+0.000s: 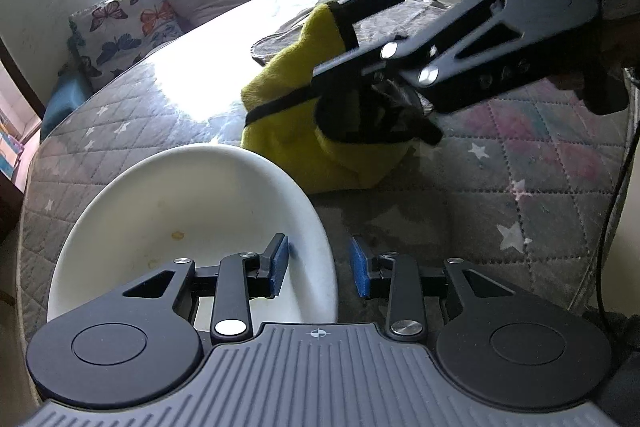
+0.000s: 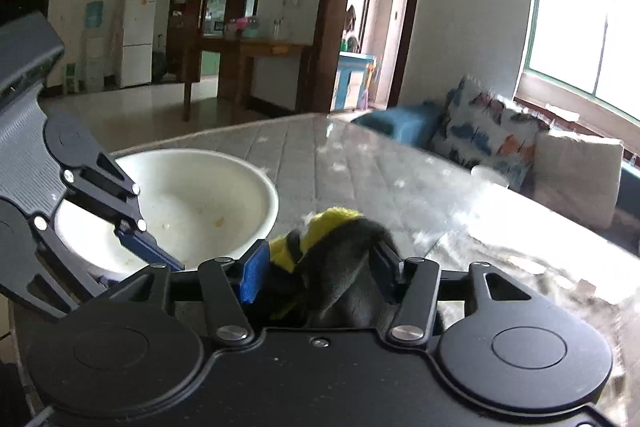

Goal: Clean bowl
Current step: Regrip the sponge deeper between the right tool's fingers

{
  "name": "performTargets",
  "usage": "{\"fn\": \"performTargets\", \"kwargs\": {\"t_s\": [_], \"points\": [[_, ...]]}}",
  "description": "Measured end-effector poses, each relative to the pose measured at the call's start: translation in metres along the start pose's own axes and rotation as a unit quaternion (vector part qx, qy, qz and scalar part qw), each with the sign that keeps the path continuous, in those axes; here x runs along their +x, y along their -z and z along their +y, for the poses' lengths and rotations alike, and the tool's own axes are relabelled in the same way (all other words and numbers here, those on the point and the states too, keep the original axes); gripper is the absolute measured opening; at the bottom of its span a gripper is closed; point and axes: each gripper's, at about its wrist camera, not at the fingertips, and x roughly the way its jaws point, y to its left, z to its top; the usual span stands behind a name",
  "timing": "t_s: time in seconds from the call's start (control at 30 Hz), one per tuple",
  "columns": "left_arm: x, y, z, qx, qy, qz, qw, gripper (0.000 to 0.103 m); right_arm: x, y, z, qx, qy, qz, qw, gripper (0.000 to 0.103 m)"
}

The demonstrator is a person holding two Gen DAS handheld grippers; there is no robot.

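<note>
Our left tongs [image 1: 319, 261] straddled the rim of the bowl [image 1: 192, 227] on the bench [image 1: 520, 195] without gripping, and our right tongs [image 2: 316, 269] stood loose around the cloth [image 1: 304, 99], so we judged either could slip.

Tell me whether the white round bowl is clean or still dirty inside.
Still dirty. The white round bowl stands upright on the quilted grey table cover, and small yellowish-orange specks cling to its inner wall, seen from both wrist views.
</note>
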Motion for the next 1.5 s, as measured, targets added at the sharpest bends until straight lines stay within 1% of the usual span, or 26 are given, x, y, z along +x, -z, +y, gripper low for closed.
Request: {"fn": "performTargets", "kwargs": {"t_s": [0.17,0.2,0.23,0.27,0.33,0.43,0.57,0.83,0.93,1.13,1.33,1.37,1.5], "points": [[0.000,-0.002,0.000,-0.002,-0.002,-0.001,1.0000,0.035,-0.004,-0.003,0.003,-0.025,0.019,-0.020,0.999,0.061],[0.001,-0.002,0.000,-0.003,-0.001,0.000,1.0000,0.035,-0.005,-0.003,0.005,-0.032,0.028,-0.030,0.999,0.061],[0.002,-0.003,0.001,-0.003,0.000,0.001,1.0000,0.035,-0.006,-0.004,0.005,-0.038,0.034,-0.037,0.998,0.061],[0.002,-0.003,0.001,-0.004,0.000,0.001,1.0000,0.035,-0.006,-0.005,0.005,-0.043,0.036,-0.040,0.998,0.065],[0.003,-0.005,0.001,-0.007,-0.001,0.000,1.0000,0.035,0.001,-0.006,0.005,-0.050,0.032,-0.030,0.998,0.067],[0.005,-0.007,0.003,-0.013,0.000,0.000,0.9999,0.035,0.017,-0.002,0.002,-0.053,0.031,-0.006,0.998,0.067],[0.008,-0.008,0.005,-0.018,-0.002,0.004,0.9998,0.035,0.029,0.003,-0.003,-0.035,0.023,0.020,0.999,0.067],[0.015,-0.010,0.007,-0.031,-0.011,0.014,0.9994,0.035,0.051,0.014,0.002,-0.029,0.007,0.070,0.997,0.067],[0.016,-0.010,0.007,-0.032,-0.013,0.015,0.9993,0.035,0.056,0.018,0.003,-0.020,0.005,0.081,0.996,0.067],[0.018,-0.011,0.010,-0.038,-0.010,0.016,0.9991,0.035,0.058,0.024,0.001,0.004,-0.005,0.092,0.996,0.059],[0.018,-0.011,0.011,-0.041,-0.010,0.015,0.9990,0.035,0.054,0.027,0.000,0.024,-0.016,0.094,0.995,0.057],[0.018,-0.011,0.011,-0.041,-0.010,0.016,0.9990,0.035,0.053,0.028,0.002,0.022,-0.017,0.094,0.995,0.054],[0.017,-0.011,0.013,-0.043,-0.004,0.013,0.9990,0.034,0.050,0.030,0.004,0.021,-0.020,0.090,0.995,0.047]]}}
